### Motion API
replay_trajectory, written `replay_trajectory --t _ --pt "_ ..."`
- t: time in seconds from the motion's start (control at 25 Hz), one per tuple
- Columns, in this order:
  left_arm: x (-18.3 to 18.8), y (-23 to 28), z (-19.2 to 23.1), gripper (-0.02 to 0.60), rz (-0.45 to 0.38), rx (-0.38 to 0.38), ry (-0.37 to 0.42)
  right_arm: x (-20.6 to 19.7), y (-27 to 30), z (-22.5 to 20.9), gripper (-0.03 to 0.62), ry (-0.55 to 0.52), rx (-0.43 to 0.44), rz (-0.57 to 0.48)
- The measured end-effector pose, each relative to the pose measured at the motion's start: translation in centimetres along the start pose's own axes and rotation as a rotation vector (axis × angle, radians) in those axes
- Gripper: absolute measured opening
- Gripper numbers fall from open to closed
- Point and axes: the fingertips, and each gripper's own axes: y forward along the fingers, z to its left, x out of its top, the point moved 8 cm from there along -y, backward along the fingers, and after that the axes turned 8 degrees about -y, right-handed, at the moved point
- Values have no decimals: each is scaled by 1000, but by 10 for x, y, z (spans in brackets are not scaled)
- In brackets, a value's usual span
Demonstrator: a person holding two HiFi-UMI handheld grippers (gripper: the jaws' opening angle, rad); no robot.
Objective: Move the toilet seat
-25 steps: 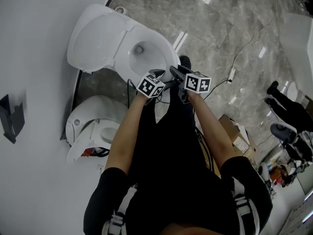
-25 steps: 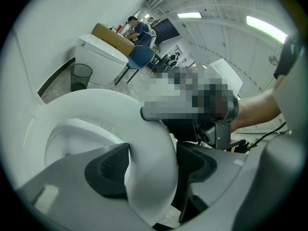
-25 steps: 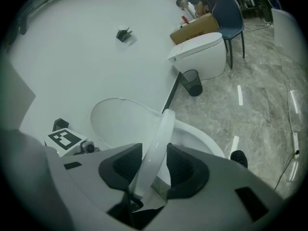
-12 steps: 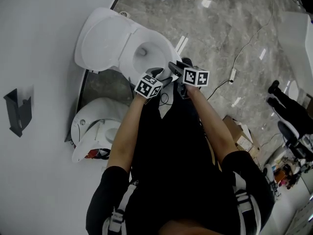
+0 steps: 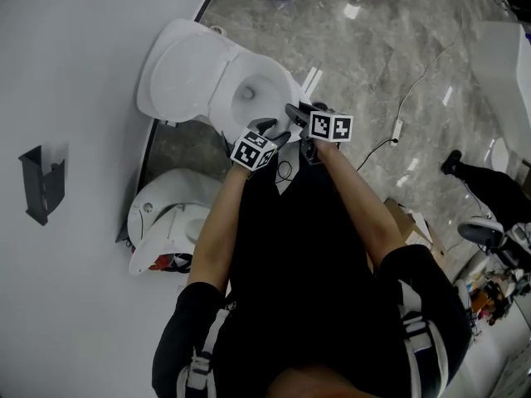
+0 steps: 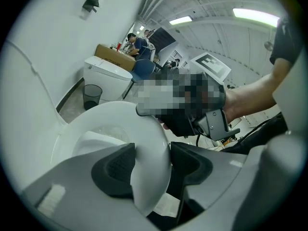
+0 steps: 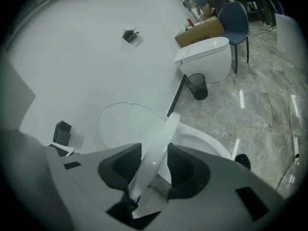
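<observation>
A white toilet (image 5: 217, 98) stands against the wall with its lid (image 5: 184, 69) up. The toilet seat (image 5: 284, 89) is raised at its front edge, where both grippers meet it. My left gripper (image 5: 270, 129) has the seat's rim (image 6: 144, 148) between its pads (image 6: 115, 170). Its jaws have just been closing, and the pads now touch the rim on both sides. My right gripper (image 5: 296, 116) is shut on the seat (image 7: 159, 143), which shows edge-on and tilted between its pads. My left gripper (image 6: 151, 165) and my right gripper (image 7: 154, 165) sit side by side.
A second toilet (image 5: 166, 218) stands beside the first, near my left leg. A dark bracket (image 5: 41, 185) hangs on the wall. A cable with a power strip (image 5: 397, 127) lies on the marble floor. Another toilet (image 7: 207, 57), a bin (image 7: 196, 86) and a chair (image 7: 236, 18) stand further along.
Both grippers have risen and moved a little up the picture toward the bowl, with the seat's front edge. The person at the right has moved partly out of view.
</observation>
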Motion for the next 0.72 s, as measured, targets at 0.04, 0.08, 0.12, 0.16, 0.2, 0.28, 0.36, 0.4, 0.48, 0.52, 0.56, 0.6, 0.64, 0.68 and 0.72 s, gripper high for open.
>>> replay_trajectory --t 0.04,0.08,0.12,0.16,0.2,0.28,0.36,0.4,0.48,0.52,0.56,0.6,0.64,0.68,0.72 --pt "1 -4 1 229 -7 2 -2 2 1 3 170 -3 3 1" --pt "1 -8 2 224 -12 4 -1 4 2 6 170 -6 5 2" --pt "2 -11 3 221 -16 5 0 6 3 8 170 -7 7 2" --pt "2 -14 4 218 -18 5 2 7 4 11 170 -7 8 2" --pt "2 -17 4 216 -19 6 5 9 4 13 170 -6 9 2" --pt "2 -23 5 212 -21 11 13 11 5 17 170 -5 12 2" --pt "2 -28 7 212 -26 17 18 15 6 21 172 -8 16 3" --pt "2 -30 8 211 -30 19 15 16 7 23 173 -11 17 3" --pt "1 -35 9 212 -37 23 7 19 8 27 174 -15 17 4" --pt "2 -37 10 212 -39 26 5 20 8 29 175 -16 16 5" --pt "2 -40 10 212 -40 31 7 21 8 31 175 -16 16 5" --pt "2 -42 9 212 -38 37 13 23 8 34 175 -17 18 5" --pt "2 -44 9 212 -34 45 26 24 9 36 175 -17 21 4" --pt "2 -47 9 212 -27 54 43 26 9 38 175 -18 25 3" --pt "3 -49 9 210 -19 65 64 28 9 41 175 -17 29 0"
